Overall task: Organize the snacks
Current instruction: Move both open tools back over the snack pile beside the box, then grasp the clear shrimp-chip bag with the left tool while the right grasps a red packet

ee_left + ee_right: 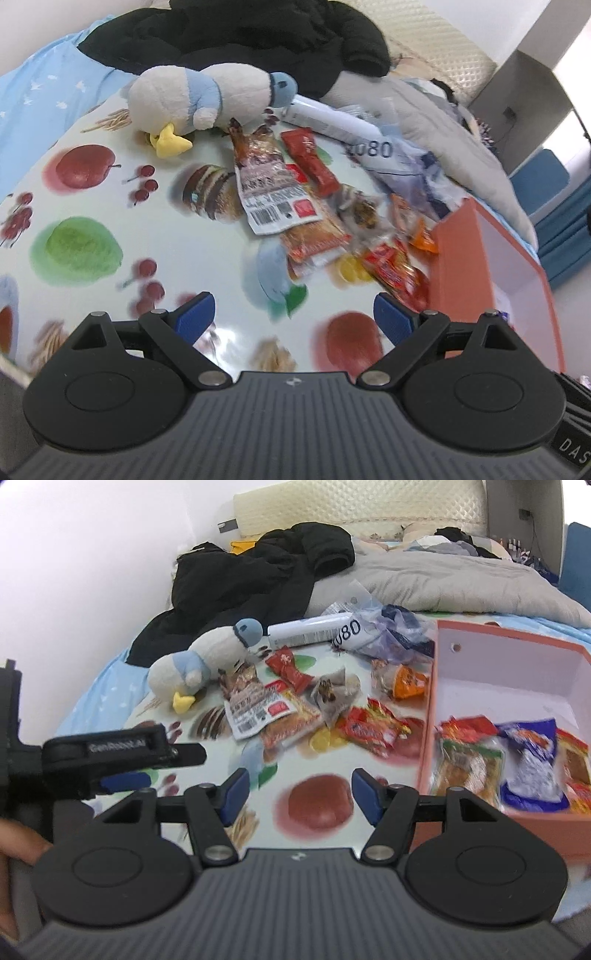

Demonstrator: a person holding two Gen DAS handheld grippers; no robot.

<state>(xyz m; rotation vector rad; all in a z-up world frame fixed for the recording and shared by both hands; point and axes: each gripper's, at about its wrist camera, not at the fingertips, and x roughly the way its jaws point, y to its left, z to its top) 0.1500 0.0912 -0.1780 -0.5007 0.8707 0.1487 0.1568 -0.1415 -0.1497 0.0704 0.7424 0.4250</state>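
left hand-held gripper (293,314): released, nothing between its fingers, above the fruit-print cloth (92,206)
right hand-held gripper (299,792): released, holds nothing, just left of the box (428,716)
box: orange, white inside, several snack packets (465,764) in it
loose snacks (280,716): scattered on the cloth left of the box
plush toy (199,664): beyond the snacks, farther left of the box

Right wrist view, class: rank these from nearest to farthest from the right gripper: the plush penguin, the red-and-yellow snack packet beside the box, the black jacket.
From the right gripper:
1. Red-and-yellow snack packet, just ahead, slightly right, beside the orange box.
2. Plush penguin, farther ahead, to the left.
3. Black jacket, farthest, heaped on the bed behind the penguin.
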